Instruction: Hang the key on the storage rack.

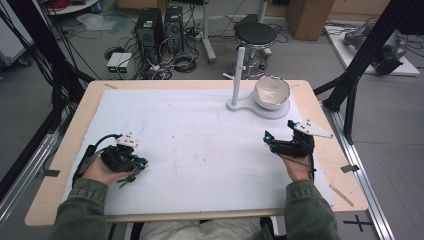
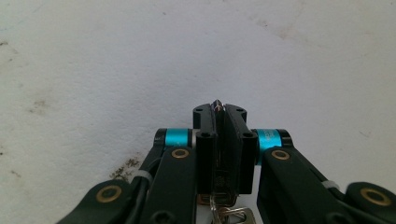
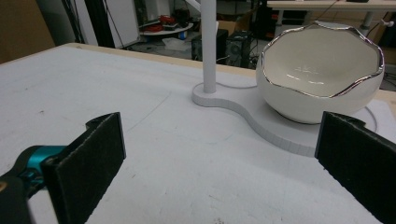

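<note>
Left gripper view: left gripper [image 2: 219, 108] jaws pinch metal keys [image 2: 229, 213]; right gripper [image 3: 224, 154] gapes empty.

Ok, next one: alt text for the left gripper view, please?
The left gripper's two black jaws are shut on a thin metal key, whose tip pokes out between the pads while a silver key ring hangs below. Behind them lies a stained white table mat.

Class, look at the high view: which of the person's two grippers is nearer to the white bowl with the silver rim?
Right. The right gripper sits just below the white bowl, jaws open toward it. The left gripper lies far across the table at the near left, shut on keys.
</note>
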The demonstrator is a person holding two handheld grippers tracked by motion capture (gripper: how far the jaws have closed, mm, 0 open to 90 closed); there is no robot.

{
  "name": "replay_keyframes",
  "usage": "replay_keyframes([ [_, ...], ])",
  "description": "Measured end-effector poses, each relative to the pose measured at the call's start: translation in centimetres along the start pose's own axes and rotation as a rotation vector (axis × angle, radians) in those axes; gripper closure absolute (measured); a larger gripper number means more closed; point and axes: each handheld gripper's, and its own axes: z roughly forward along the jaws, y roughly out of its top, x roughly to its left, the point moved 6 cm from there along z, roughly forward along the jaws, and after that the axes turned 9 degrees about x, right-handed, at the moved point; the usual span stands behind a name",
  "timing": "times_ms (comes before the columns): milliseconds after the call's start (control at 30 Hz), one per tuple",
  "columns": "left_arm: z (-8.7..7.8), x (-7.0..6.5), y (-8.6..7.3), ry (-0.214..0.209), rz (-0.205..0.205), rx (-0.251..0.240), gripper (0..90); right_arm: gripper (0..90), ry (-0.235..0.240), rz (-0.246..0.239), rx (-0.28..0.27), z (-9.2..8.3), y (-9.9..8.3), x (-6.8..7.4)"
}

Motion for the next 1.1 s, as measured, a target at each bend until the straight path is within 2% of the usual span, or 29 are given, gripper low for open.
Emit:
replay_keyframes([
  [567,-2.1,0.4,0.3,0.005,-0.009,-0.086,82.7,0.7,0.0,-0.002,0.006,0.1,0.0,0.1],
  [933,-2.8,0.3,0.5,0.012,-0.01,-0.109,82.7,0.7,-0.002,-0.005,0.004,0.0,0.0,0.1],
  [1100,-3.7,0.4,0.8,0.021,-0.015,-0.137,82.7,0.7,-0.005,0.001,0.0,-0.1,0.0,0.0],
])
